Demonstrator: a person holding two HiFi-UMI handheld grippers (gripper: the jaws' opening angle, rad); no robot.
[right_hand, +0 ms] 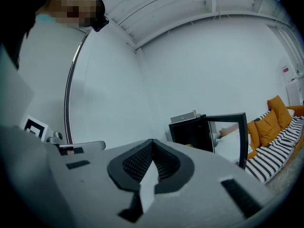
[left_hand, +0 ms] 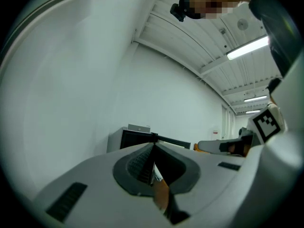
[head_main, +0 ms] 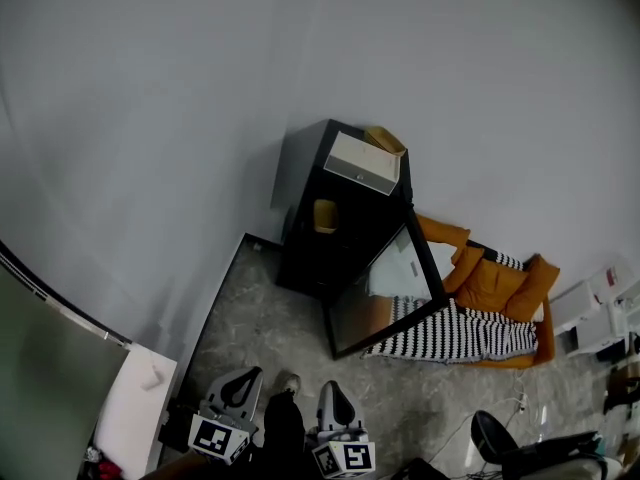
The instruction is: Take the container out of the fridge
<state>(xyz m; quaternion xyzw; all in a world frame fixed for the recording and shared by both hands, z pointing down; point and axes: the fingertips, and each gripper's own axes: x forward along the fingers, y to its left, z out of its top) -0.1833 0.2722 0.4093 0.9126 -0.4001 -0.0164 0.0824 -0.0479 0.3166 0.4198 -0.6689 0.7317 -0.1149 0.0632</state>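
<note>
A small black fridge (head_main: 345, 218) stands against the grey wall with its glass door (head_main: 385, 293) swung open to the right. On a shelf inside sits a yellow container (head_main: 325, 215). My two grippers are low in the head view, well short of the fridge: the left gripper (head_main: 244, 378) and the right gripper (head_main: 335, 392), side by side, both pointing toward it. In the left gripper view the jaws meet at the tip, with the fridge (left_hand: 135, 137) far ahead. The right gripper view shows shut, empty jaws, and the fridge (right_hand: 190, 129) with its open door (right_hand: 230, 132) lies beyond.
A white box (head_main: 365, 163) and a tan object (head_main: 386, 140) rest on top of the fridge. An orange sofa (head_main: 495, 283) with a black-and-white striped blanket (head_main: 455, 333) lies right of the door. White furniture (head_main: 135, 403) stands at the lower left, with a dark chair (head_main: 495, 433) and clutter at the lower right.
</note>
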